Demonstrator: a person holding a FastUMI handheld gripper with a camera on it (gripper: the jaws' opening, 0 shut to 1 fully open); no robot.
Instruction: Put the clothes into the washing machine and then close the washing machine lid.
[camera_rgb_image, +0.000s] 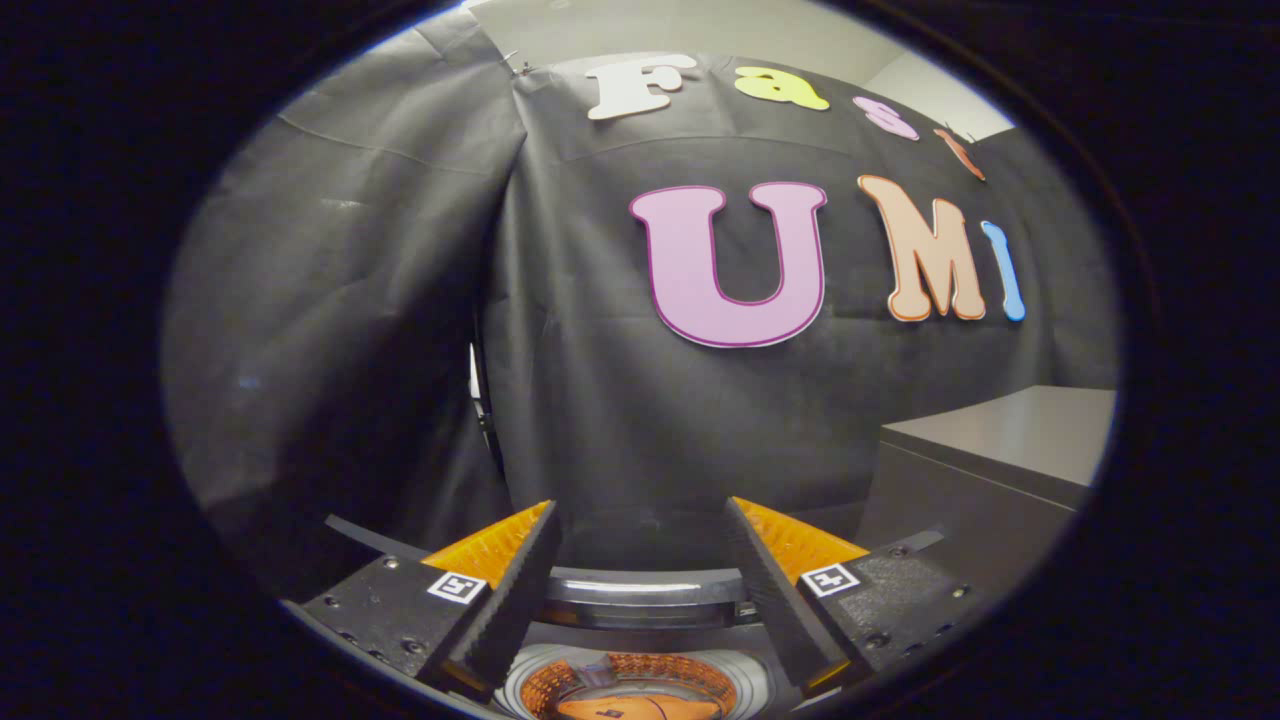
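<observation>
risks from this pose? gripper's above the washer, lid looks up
1. The gripper is open and holds nothing; orange cloth already lies in the drum, so watch for an empty re-grasp.
2. The raised lid stands just ahead of the fingers; pushing forward could knock it rather than close it cleanly.
3. The grey cabinet beside the washer could snag a wide swing.

There is one gripper (640, 545) with two fingers (515, 590), standing apart with nothing between them. Below them is one washing machine (640, 590) with one round opening. To the right of the fingers stands one grey cabinet (1000, 450).
</observation>
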